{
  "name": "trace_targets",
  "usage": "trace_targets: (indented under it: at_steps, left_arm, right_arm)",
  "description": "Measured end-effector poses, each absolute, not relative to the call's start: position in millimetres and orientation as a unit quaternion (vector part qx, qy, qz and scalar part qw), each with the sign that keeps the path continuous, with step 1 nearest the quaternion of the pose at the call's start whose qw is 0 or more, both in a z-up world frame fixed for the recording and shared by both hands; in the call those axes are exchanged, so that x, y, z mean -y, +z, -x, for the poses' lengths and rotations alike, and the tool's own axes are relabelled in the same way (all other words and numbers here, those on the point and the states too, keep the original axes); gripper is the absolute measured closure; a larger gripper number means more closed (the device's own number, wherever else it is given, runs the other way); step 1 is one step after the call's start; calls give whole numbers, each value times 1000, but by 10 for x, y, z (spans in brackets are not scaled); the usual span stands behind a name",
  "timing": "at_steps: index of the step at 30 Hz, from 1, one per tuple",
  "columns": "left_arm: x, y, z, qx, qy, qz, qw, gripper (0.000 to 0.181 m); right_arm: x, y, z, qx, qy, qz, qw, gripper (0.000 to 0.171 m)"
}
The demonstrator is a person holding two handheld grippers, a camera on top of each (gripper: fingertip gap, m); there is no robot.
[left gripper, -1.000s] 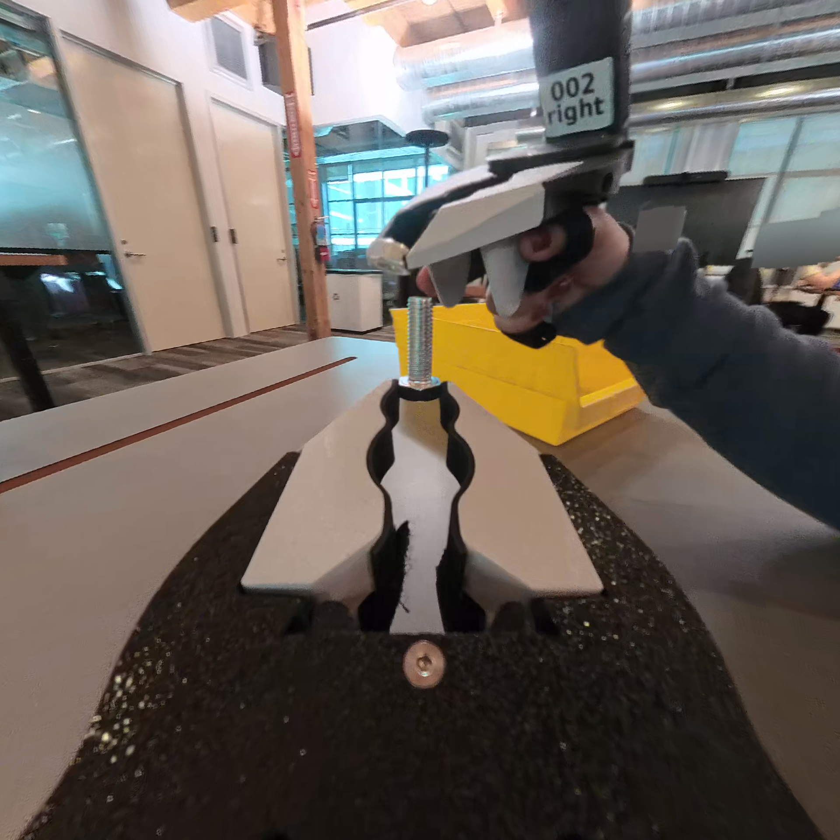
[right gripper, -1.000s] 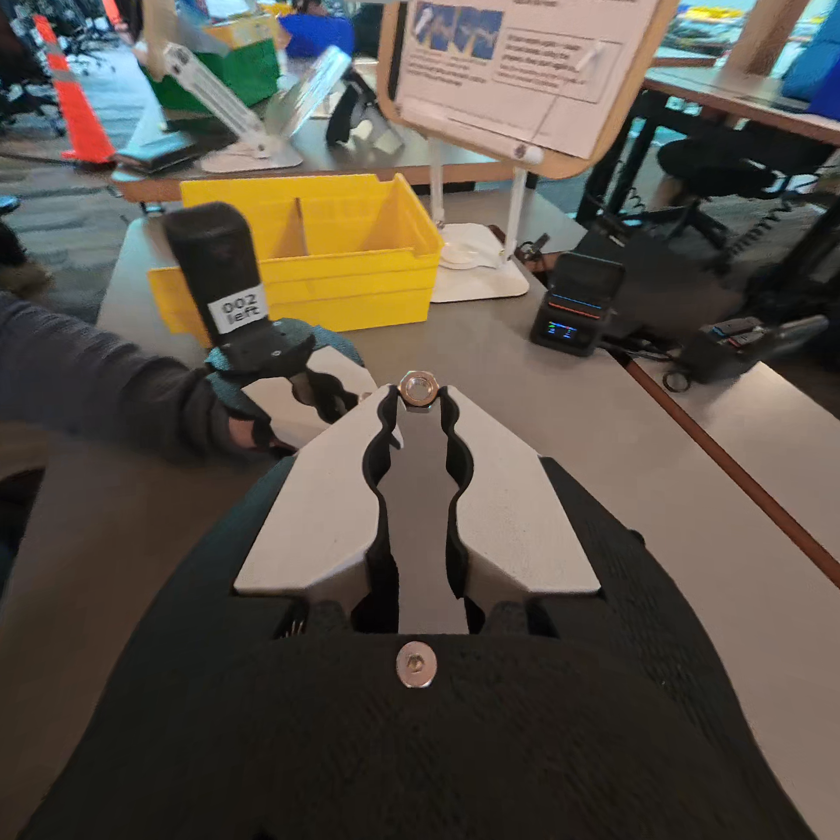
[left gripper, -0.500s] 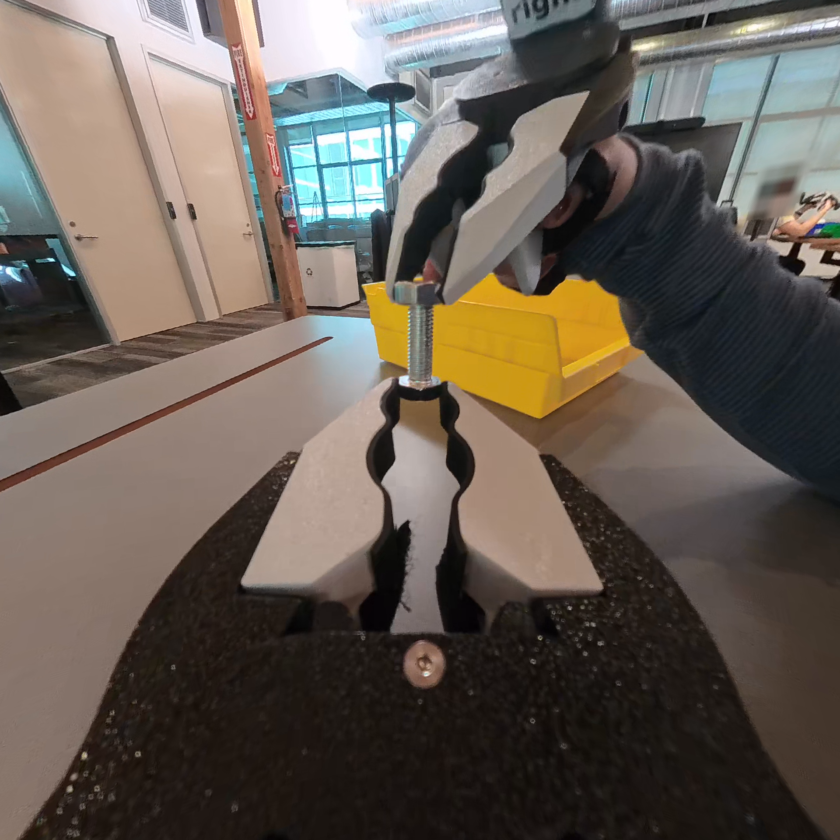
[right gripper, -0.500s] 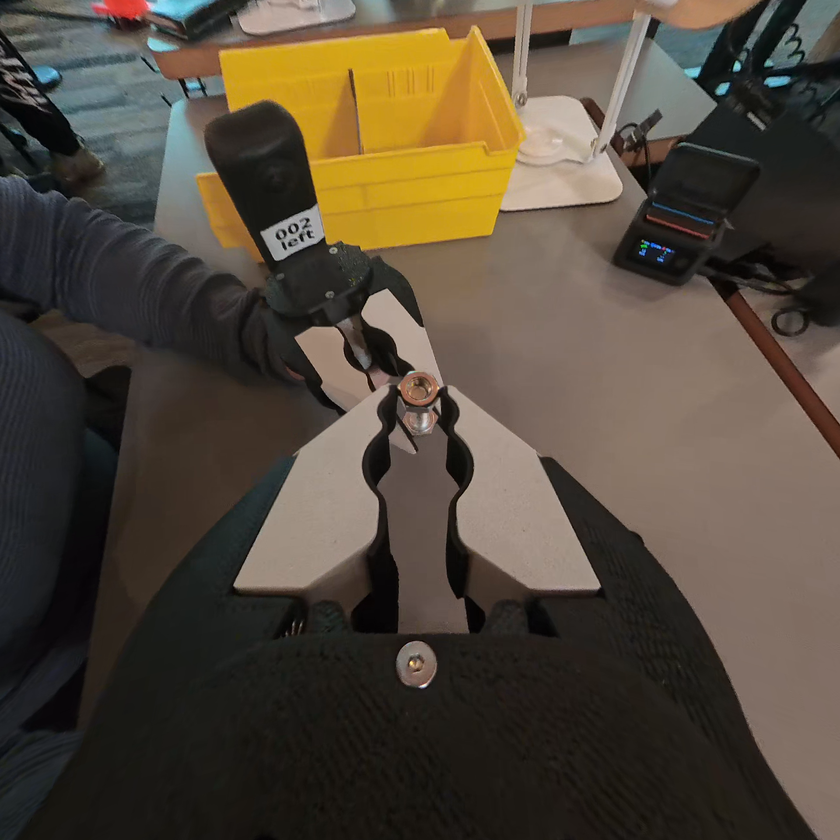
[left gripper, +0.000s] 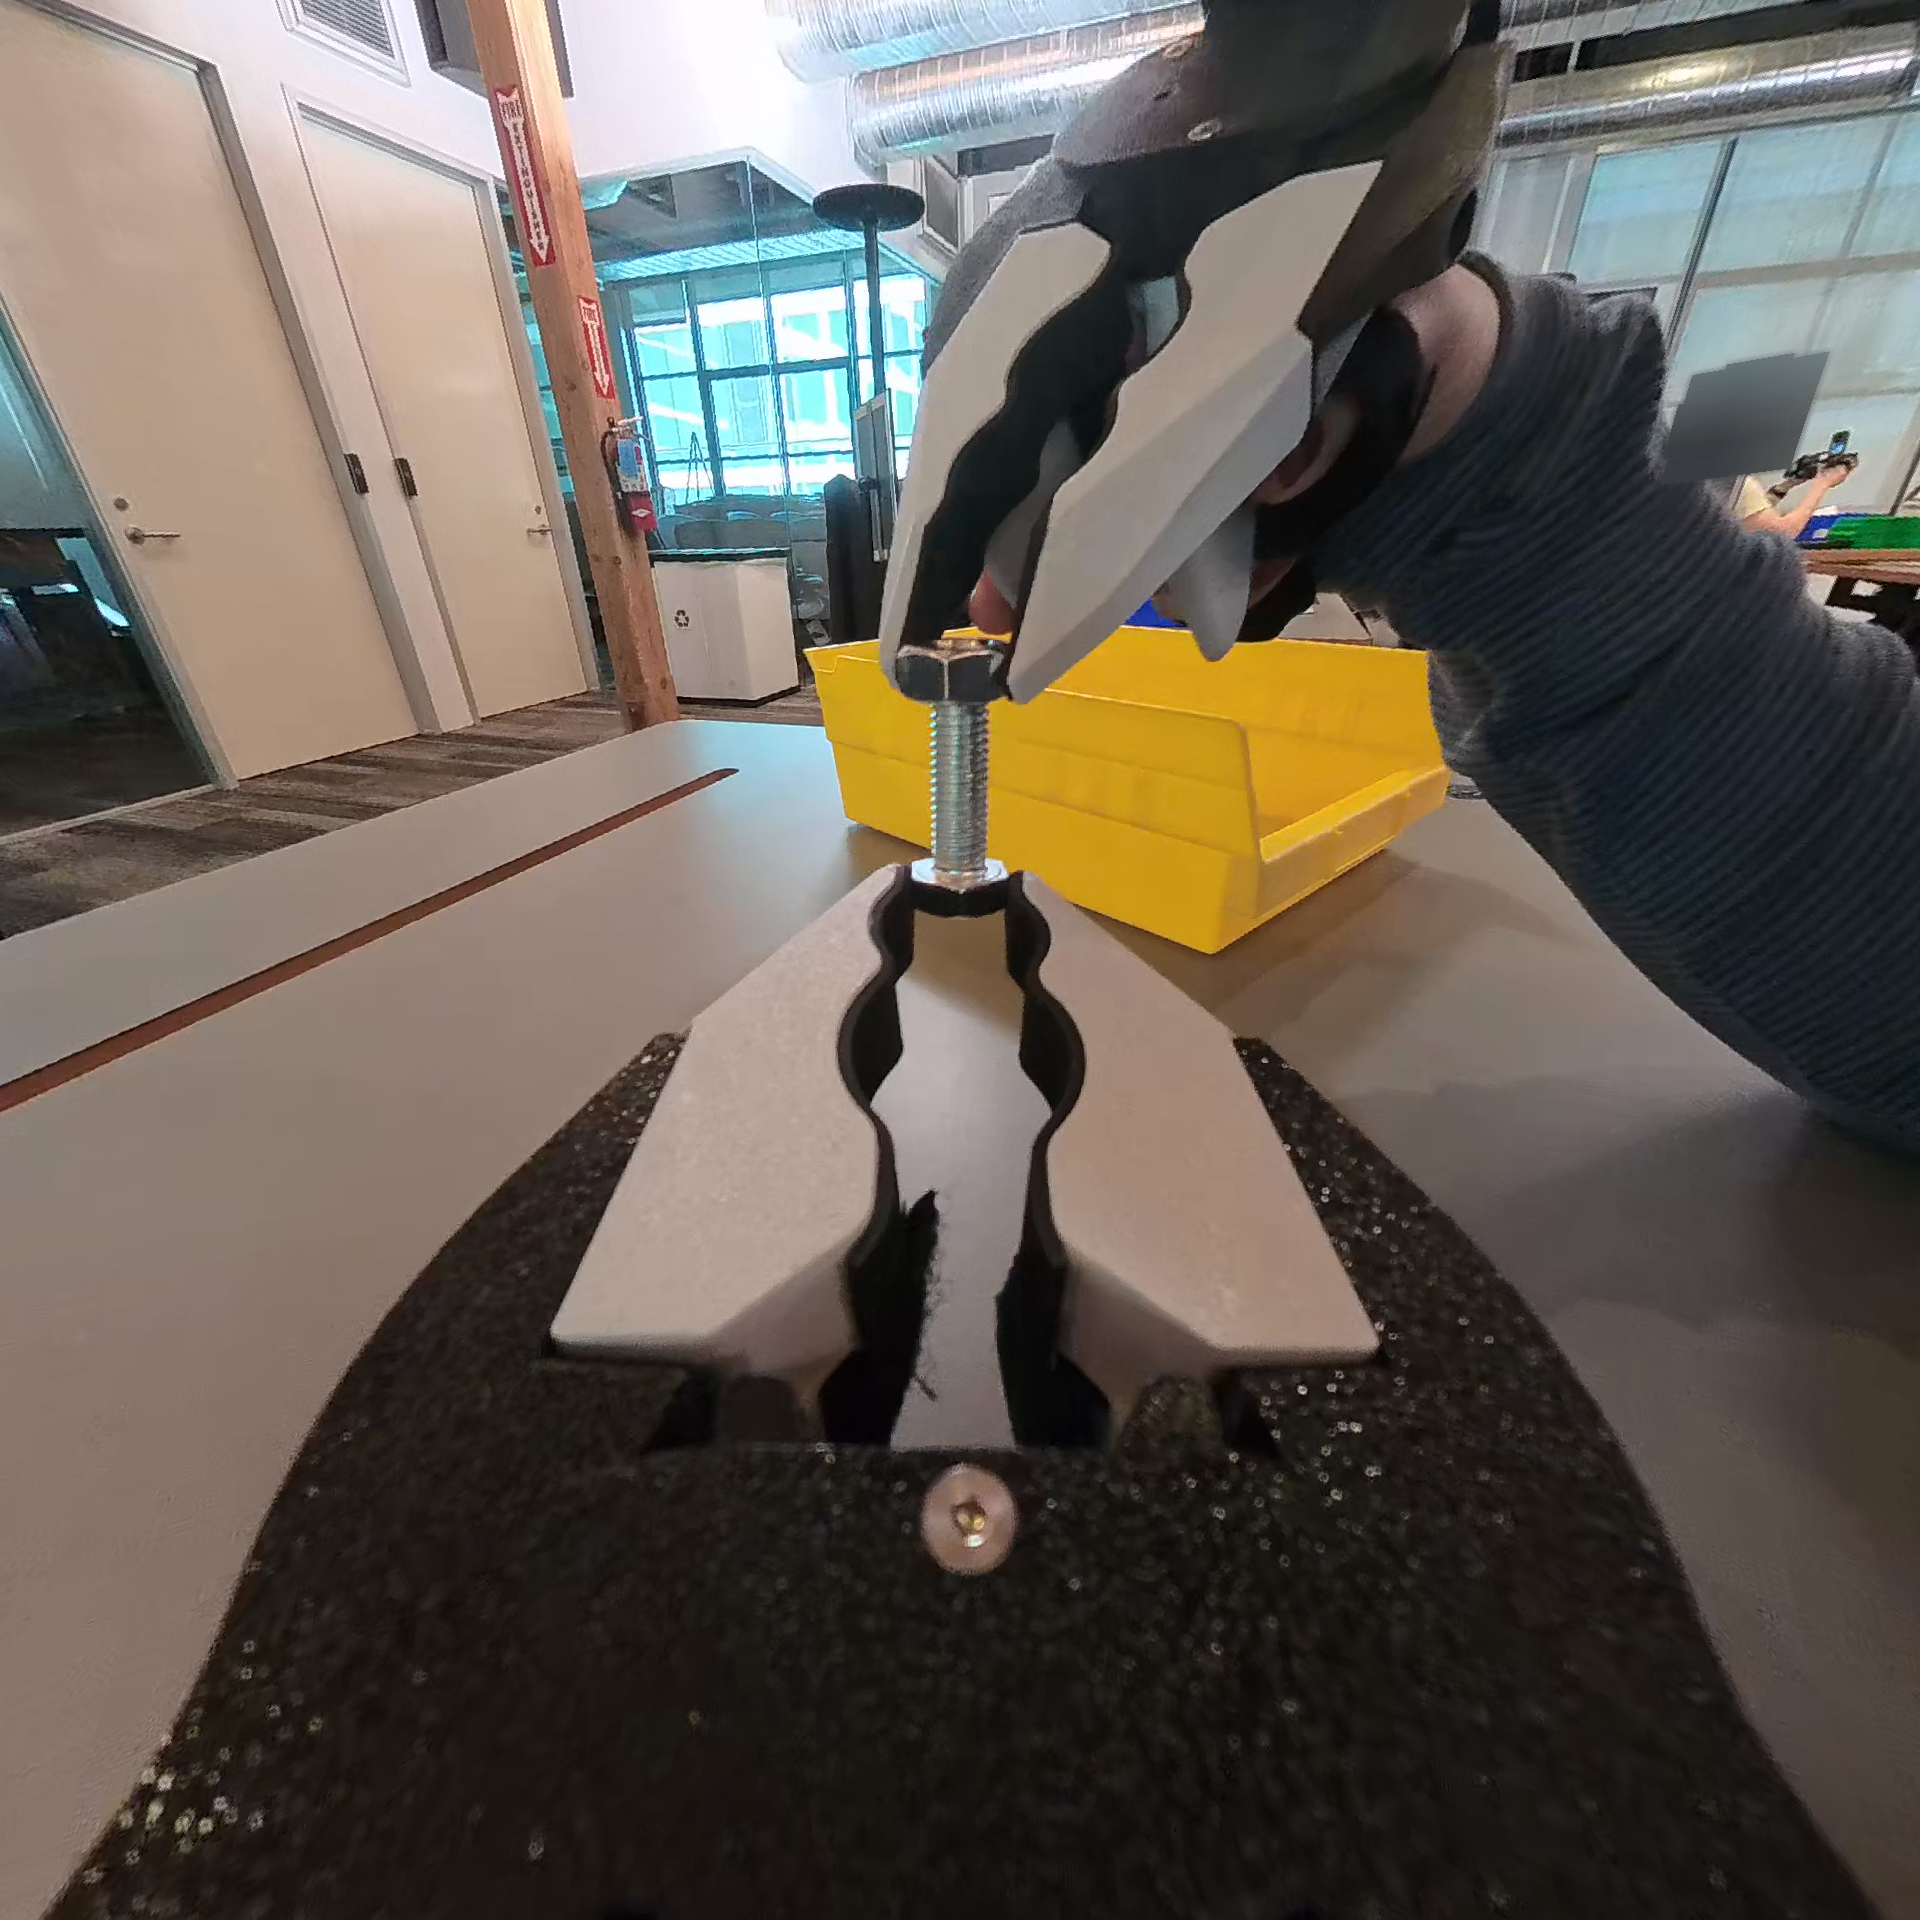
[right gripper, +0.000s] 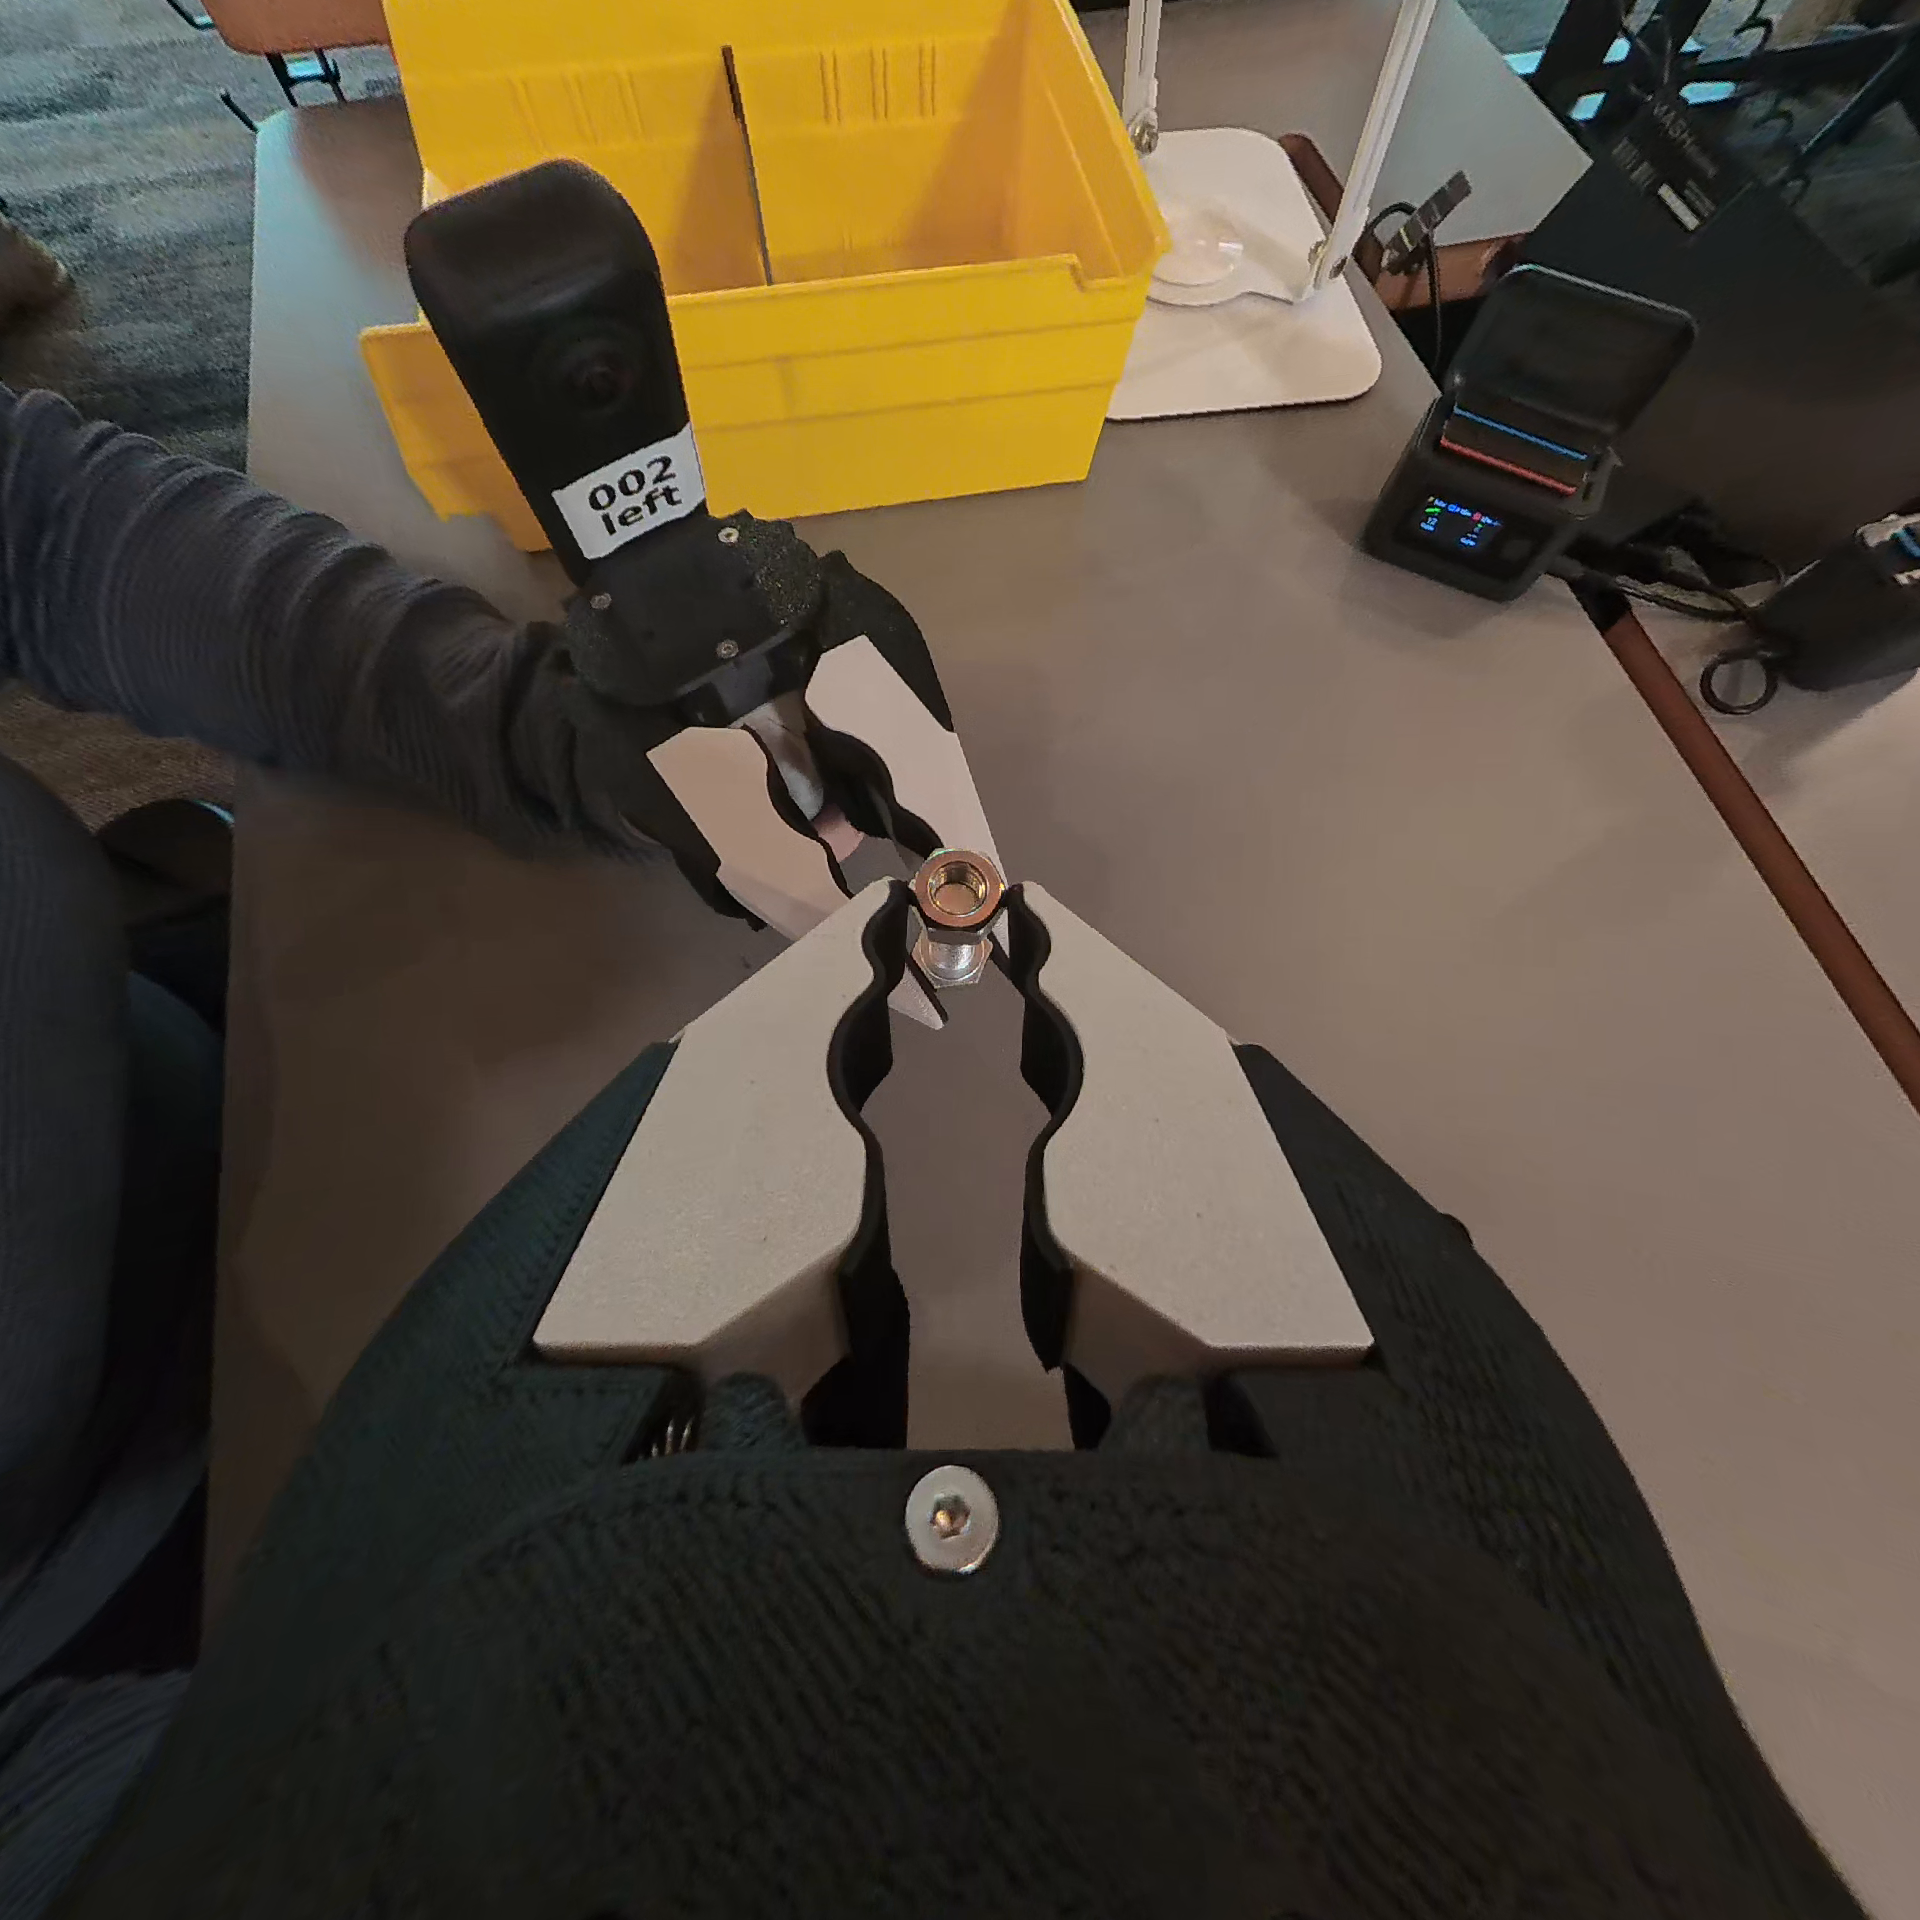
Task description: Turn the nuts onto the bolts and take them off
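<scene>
My left gripper is shut on the head of a silver bolt, which stands upright with its threaded shaft pointing up. My right gripper is shut on a hex nut and holds it on the top end of the bolt. In the left wrist view the right gripper comes down from above with the nut at the bolt's tip. In the right wrist view the left gripper lies low on the table, with the bolt seen end-on under the nut.
A yellow bin with a divider stands behind the grippers on the grey table. A white lamp base, a small black device with a lit screen and cables lie to the right. Only a small space, under 4 cm, lies between the two pairs of fingers.
My right gripper came down from above and to the left with the nut and set it on the bolt's top. My left gripper kept the bolt upright.
</scene>
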State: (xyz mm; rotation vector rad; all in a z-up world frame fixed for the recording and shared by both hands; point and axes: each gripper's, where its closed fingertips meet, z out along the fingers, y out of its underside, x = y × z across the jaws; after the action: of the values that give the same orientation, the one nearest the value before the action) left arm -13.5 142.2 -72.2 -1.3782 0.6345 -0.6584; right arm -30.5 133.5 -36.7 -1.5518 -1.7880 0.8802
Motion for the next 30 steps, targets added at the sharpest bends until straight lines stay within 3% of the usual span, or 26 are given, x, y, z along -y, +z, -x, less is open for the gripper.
trace_targets:
  at_steps: [11,16,20,25,30]
  left_arm:
    - [-1421,-721,137,-280,-296,614,676,166]
    - [-1435,-689,190,-262,-310,611,679,166]
    - [-1446,-638,271,-237,-333,604,685,166]
    - [-1464,-639,290,-229,-333,607,684,166]
    - [-1470,-651,280,-231,-334,610,681,166]
  right_arm:
    - [-1369,-364,319,668,331,589,312,146]
    - [-1436,-222,341,647,341,583,355,116]
    - [-1501,-6,461,565,408,561,447,86]
    - [-1404,-242,441,478,461,519,537,81]
    - [-1249,-283,446,458,509,496,533,80]
